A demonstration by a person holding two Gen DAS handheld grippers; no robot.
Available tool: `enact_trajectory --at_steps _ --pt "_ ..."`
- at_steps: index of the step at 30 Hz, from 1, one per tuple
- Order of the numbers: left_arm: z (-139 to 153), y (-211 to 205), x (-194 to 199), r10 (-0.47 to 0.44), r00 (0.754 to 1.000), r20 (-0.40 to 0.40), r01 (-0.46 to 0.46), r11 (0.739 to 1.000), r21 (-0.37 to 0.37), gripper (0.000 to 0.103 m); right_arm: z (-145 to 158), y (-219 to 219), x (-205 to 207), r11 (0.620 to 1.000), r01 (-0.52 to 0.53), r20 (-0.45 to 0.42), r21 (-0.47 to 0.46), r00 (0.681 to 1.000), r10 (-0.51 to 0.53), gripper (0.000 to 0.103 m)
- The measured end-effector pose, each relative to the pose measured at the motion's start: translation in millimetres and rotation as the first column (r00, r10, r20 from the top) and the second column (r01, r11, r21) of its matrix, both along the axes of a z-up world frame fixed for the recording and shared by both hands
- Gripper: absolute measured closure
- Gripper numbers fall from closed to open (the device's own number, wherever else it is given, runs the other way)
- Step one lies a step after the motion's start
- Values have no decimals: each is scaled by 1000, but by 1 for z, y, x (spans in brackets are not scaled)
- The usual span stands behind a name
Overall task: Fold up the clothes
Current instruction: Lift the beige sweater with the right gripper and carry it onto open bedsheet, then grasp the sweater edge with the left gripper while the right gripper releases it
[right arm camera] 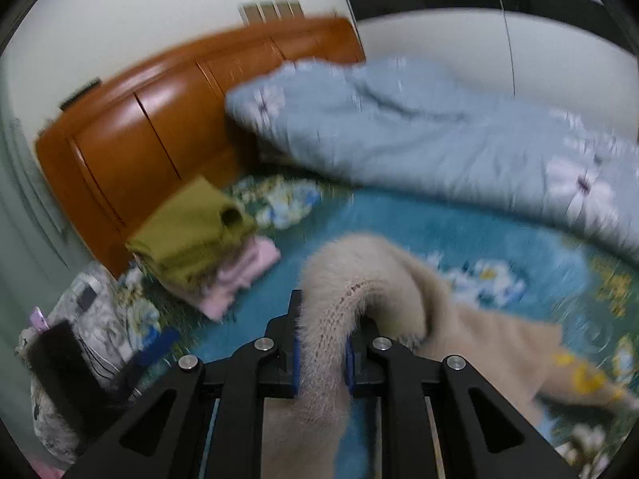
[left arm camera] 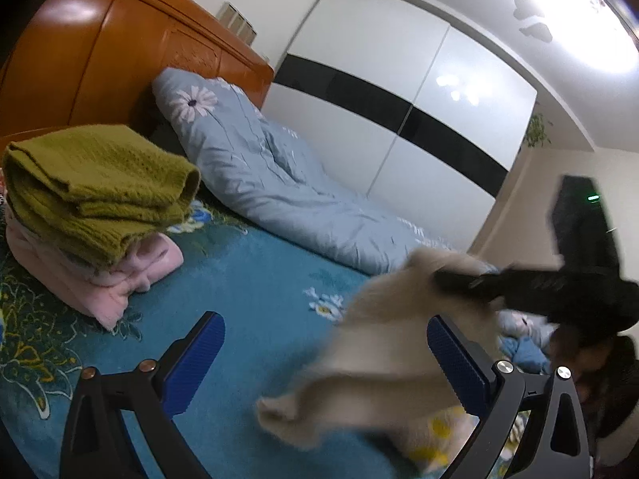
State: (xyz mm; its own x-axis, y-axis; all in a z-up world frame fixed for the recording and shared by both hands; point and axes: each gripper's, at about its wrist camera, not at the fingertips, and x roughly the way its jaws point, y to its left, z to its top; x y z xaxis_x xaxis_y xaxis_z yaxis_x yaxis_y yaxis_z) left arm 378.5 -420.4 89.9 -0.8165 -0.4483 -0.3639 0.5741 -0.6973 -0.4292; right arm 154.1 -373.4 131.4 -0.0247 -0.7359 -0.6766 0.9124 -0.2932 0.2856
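Right gripper [right arm camera: 322,363] clamped on beige sweater [right arm camera: 471,343] (no legible writing); left gripper [left arm camera: 325,363] agape, empty.

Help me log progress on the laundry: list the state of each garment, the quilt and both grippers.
Beige sweater: unfolded, pinched and lifted off the bed.
Green sweater: folded, on top of the stack.
Pink garment: folded, under the green one.
Blue quilt: rumpled along the bed's far side.
Right gripper: shut on the beige sweater.
Left gripper: open, empty.
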Motion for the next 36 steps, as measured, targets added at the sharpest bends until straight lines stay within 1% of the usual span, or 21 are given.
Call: enact_trajectory --at_steps 3,5,7,8,9,11,13,14,16,18,19,20,22,23,25,28,29,31,32,35,36 --pt "-4 2 -3 -29 999 43 29 1000 -3 0 -24 -15 15 994 -73 18 85 997 72 83" --pt "-6 9 -2 -38 995 91 41 999 -27 0 -26 -8 25 990 -110 -1 91 994 111 79" --pt "-8 15 0 -46 990 136 53 997 -49 0 -19 9 26 990 -125 -18 58 992 126 66" --pt "-8 18 -1 -51 987 155 60 997 -57 0 -14 20 25 992 -121 -20 33 992 122 63" --pt "-9 20 -3 -58 984 167 69 996 -63 0 -10 32 20 994 -105 -17 7 994 105 57" --pt "-11 22 -10 -74 977 199 88 994 -61 0 -2 58 8 998 -46 -22 -35 999 46 56" --pt "-15 24 -21 -87 966 243 102 994 -48 0 -8 91 -6 997 59 -38 -58 997 -61 55" --pt "-16 25 -24 -98 961 258 113 993 -42 0 -19 107 -14 992 115 -14 -57 993 -116 55" --pt "-21 29 -32 -132 949 285 148 989 -33 0 -56 132 -29 980 200 111 -20 974 -197 55" --pt "-23 33 -38 -164 939 303 180 983 -24 0 -85 142 -32 969 246 181 20 952 -246 55" --pt "-24 35 -42 -190 929 317 204 979 -10 0 -96 146 -30 964 264 194 31 944 -265 55" --pt "-23 36 -45 -210 921 327 222 975 2 0 -101 149 -28 959 281 184 26 942 -281 55" --pt "-22 42 -49 -243 909 338 255 967 10 0 -103 157 -27 948 320 153 6 936 -317 55" --pt "-21 45 -52 -260 903 343 272 962 14 0 -105 160 -30 940 342 153 4 928 -338 55" --pt "-21 53 -56 -271 897 348 286 958 7 0 -110 167 -37 923 386 175 2 908 -380 55" --pt "-26 63 -78 -297 873 388 317 948 12 0 -119 182 -51 888 460 225 14 864 -451 55" --pt "-26 67 -87 -317 861 398 339 941 15 0 -122 187 -54 876 482 235 19 850 -472 55" --pt "-28 77 -104 -320 851 416 362 932 -22 0 -124 198 -56 861 508 252 26 830 -497 55" --pt "-29 81 -111 -287 845 452 349 935 -59 0 -123 201 -56 858 513 256 29 826 -502 55" --pt "-37 85 -123 -216 830 514 327 936 -134 2 -118 211 -55 856 515 235 34 829 -508 55" --pt "-39 82 -122 -203 833 514 315 939 -140 4 -116 216 -55 855 518 226 36 829 -511 55"
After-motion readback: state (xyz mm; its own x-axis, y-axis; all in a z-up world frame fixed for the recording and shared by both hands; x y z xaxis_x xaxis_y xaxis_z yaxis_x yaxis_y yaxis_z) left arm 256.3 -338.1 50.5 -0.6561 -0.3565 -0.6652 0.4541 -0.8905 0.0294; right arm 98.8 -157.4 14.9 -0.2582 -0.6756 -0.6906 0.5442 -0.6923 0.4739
